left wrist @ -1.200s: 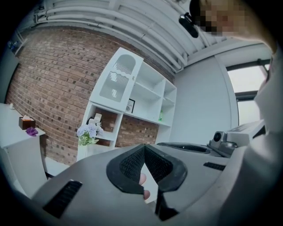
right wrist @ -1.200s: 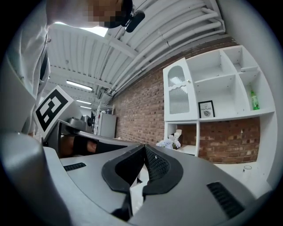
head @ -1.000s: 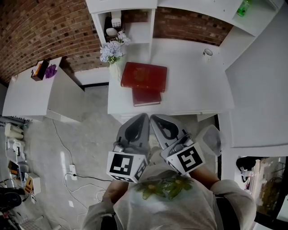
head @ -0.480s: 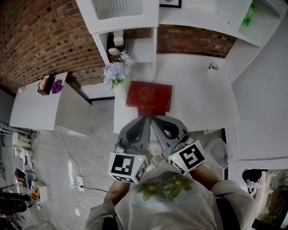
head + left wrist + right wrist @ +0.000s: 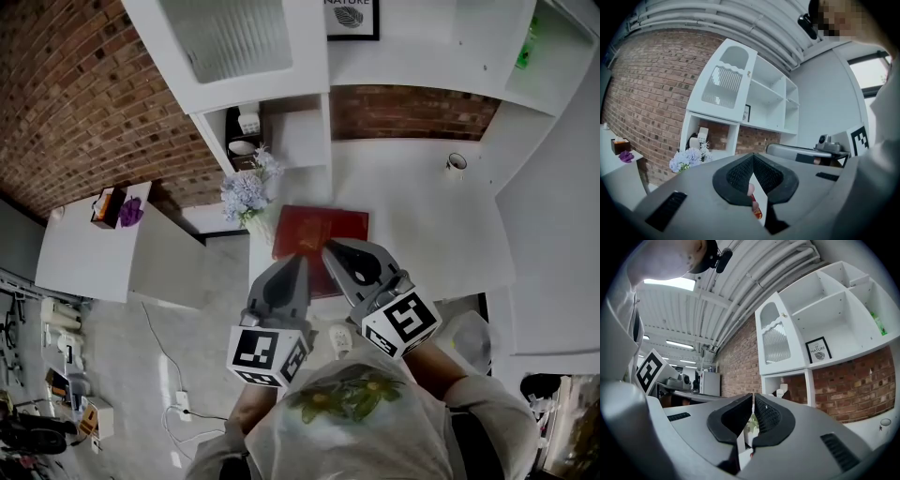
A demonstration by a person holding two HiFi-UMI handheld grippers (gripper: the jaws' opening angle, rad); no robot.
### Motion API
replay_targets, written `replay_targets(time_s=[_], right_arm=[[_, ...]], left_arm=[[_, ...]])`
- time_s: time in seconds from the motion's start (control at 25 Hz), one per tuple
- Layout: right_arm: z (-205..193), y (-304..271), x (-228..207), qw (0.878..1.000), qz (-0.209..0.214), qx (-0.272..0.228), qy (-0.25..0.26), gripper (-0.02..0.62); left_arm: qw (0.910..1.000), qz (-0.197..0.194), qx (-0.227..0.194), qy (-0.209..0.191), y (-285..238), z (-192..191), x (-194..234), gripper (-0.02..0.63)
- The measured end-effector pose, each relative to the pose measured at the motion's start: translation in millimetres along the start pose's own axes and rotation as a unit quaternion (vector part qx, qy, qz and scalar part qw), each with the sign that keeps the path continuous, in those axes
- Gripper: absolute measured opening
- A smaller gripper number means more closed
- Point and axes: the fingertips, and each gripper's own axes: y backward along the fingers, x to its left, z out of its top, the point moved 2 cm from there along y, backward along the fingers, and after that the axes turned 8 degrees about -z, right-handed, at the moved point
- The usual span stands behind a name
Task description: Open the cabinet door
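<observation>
- Two grippers hang side by side over the near edge of the desk [image 5: 422,216], tips pointing toward its back; neither touches anything.
- The left gripper [image 5: 301,259] is over the desk's near-left part. In its own view its tips are pressed together and it holds nothing. A sliver of white desk top and red book shows through the gap lower down.
- The right gripper [image 5: 328,246] is just inside the desk's near edge, with its tip over the book in the head view. Its own view shows the jaws drawn together to a hairline slit, with nothing between them.
- The cabinet door [image 5: 230,37] is high above the desk's back-left corner, well apart from both grippers. It is white with an arched pane of ribbed glass and a small knob [image 5: 784,315] on its right edge. It lies flush with its frame, closed.
- The book [image 5: 323,230] lies flat on the desk's near-left part.
- The flowers [image 5: 246,195] are a pale bunch at the desk's left edge.
- The mug [image 5: 457,164] is on the desk's back-right part.
- The framed print [image 5: 353,17] stands on a shelf above the back of the desk.
- The side table [image 5: 94,262] is left of the desk with a gap between them. It carries a small box [image 5: 110,206].
</observation>
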Motion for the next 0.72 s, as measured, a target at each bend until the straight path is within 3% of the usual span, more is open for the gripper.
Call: replay_targets(time_s=[0.24, 0.72], right_arm=[[9, -29, -27, 1.0, 0.004, -0.008, 0.022, 0.025], [19, -76, -81, 1.0, 0.02, -0.018, 0.003, 0.026]], left_arm=[[1.0, 0.008, 0.001, -0.002, -24, 6, 17, 0.009], [0.9998, 0.02, -0.002, -0.002, -67, 9, 43, 0.009]])
